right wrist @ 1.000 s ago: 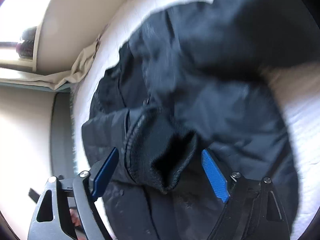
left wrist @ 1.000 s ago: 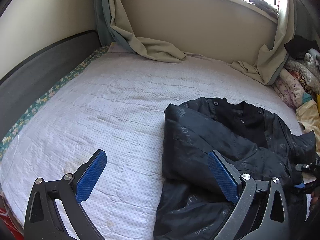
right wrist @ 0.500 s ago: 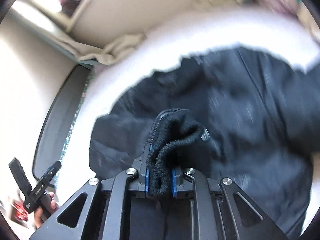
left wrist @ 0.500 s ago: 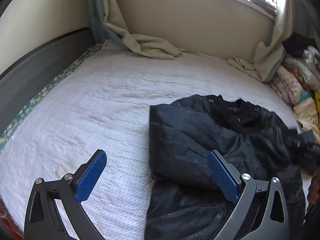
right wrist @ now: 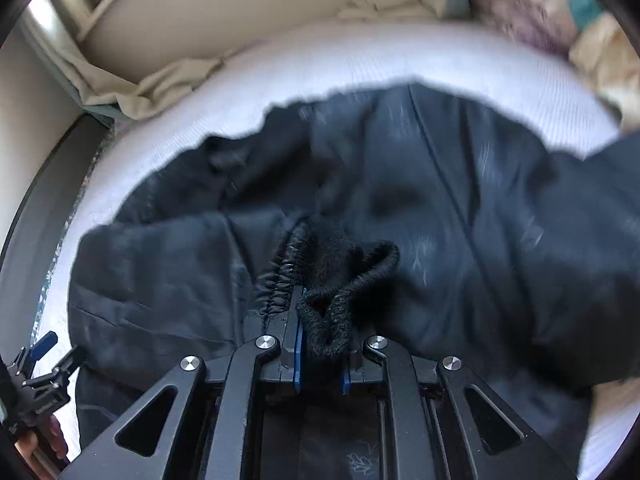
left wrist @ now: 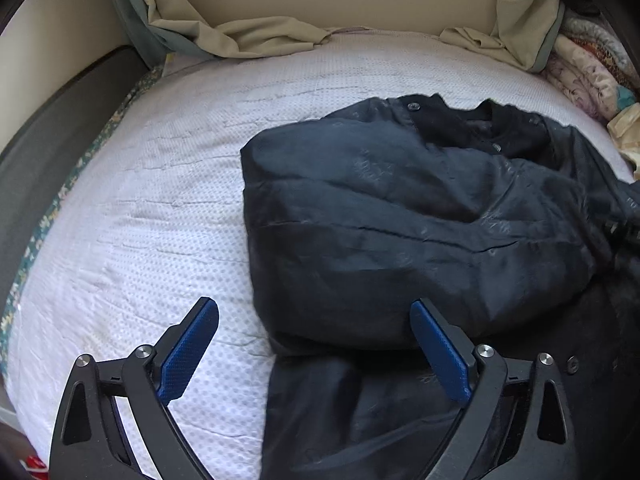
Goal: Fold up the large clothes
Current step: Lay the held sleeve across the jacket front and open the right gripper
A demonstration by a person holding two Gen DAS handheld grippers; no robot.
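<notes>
a: where does the black jacket (left wrist: 420,232) lie?

b: on the white mattress (left wrist: 160,208), toward its right side, collar end (left wrist: 480,120) nearer the far edge by the wall, hem end at the near edge. so its long axis runs near edge to far edge. one side panel looks already laid over the middle, though i can't be sure how many layers there are.

a: and the right gripper (right wrist: 322,354)?

b: pressed together, pinching the ribbed knit cuff (right wrist: 340,280) of a sleeve; the cuff bunches up out of the pads. the rest of the jacket (right wrist: 400,200) spreads away ahead of it, toward the far edge.

a: the left gripper (left wrist: 316,344)?

b: spread wide, nothing pinched. its left pad (left wrist: 188,352) hangs over bare mattress, its right pad (left wrist: 440,356) over dark cloth, so the jacket's left border runs between the fingers, roughly along their pointing line.

a: so which hand matters next?

b: my judgement: the right, since it has the sleeve. the sleeve would need to travel across the long axis, onto the body, toward the left border. the left one is nearer that border and the near hem, well placed to pin or lift it.

a: risk?

b: the slick shell sliding on the sheet.
</notes>
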